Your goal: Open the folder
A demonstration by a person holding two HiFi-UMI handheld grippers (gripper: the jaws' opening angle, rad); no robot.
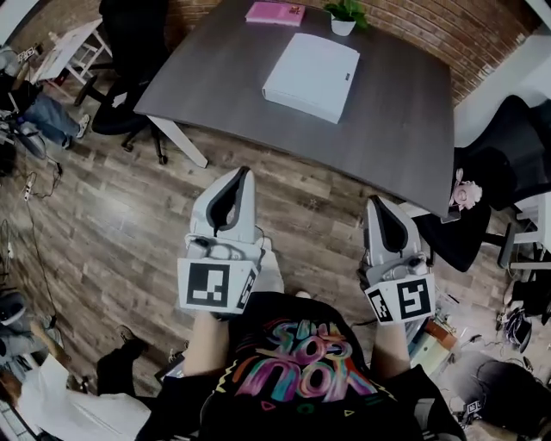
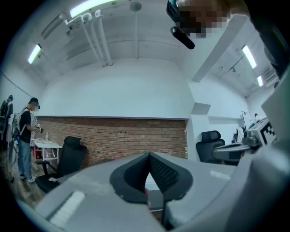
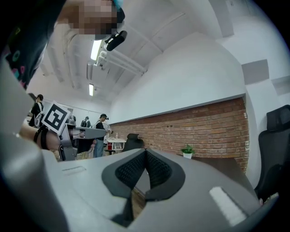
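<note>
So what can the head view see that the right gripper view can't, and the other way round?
Only the head view shows the white folder, lying closed, and the pink book beyond it. I can't make out either one in the right gripper view.

Only the right gripper view shows the ceiling lights and the people standing far back in the room.

Both show the grey table, the potted plant, the brick wall and the right gripper, which is shut with nothing in it.
</note>
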